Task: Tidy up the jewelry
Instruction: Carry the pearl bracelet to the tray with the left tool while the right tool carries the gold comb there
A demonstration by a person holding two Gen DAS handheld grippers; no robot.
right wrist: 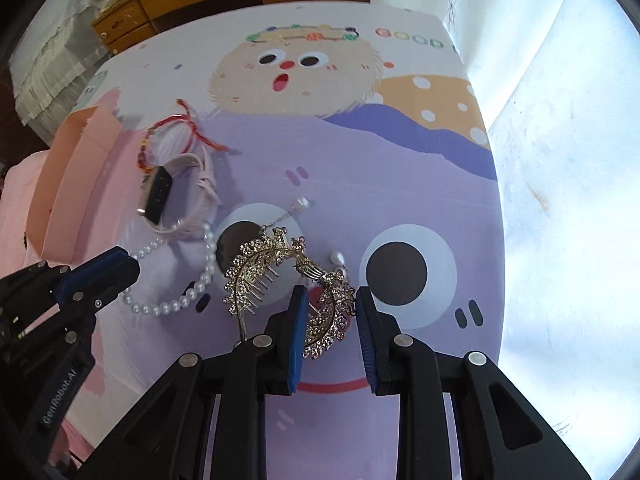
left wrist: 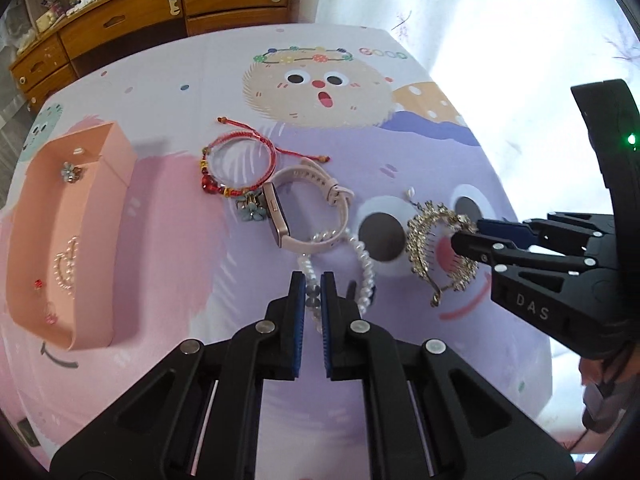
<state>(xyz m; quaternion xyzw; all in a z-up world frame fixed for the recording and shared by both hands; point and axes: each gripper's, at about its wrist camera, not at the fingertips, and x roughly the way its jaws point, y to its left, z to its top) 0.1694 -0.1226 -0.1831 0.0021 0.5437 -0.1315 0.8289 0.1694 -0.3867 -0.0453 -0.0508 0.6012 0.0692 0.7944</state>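
My left gripper (left wrist: 313, 285) is shut on a pearl bracelet (left wrist: 365, 265), and its beads show between the blue pads. From the right wrist view the same bracelet (right wrist: 181, 301) trails from that gripper (right wrist: 128, 270). My right gripper (right wrist: 332, 300) is shut on a gold rhinestone hair comb (right wrist: 253, 269). In the left wrist view this gripper (left wrist: 466, 236) pinches the comb (left wrist: 436, 249) at its edge. A pink box (left wrist: 96, 152) at the left holds a flower piece, a pearl piece and red beads. A red cord bracelet (left wrist: 240, 160) and a pink watch (left wrist: 312, 210) lie beside it.
Everything rests on a cartoon-print cloth (left wrist: 192, 240). Two small pearl pieces (right wrist: 303, 201) lie near the printed eye. Wooden drawers (left wrist: 160, 12) stand beyond the far edge. The cloth's right edge (right wrist: 498, 240) drops off toward a bright white surface.
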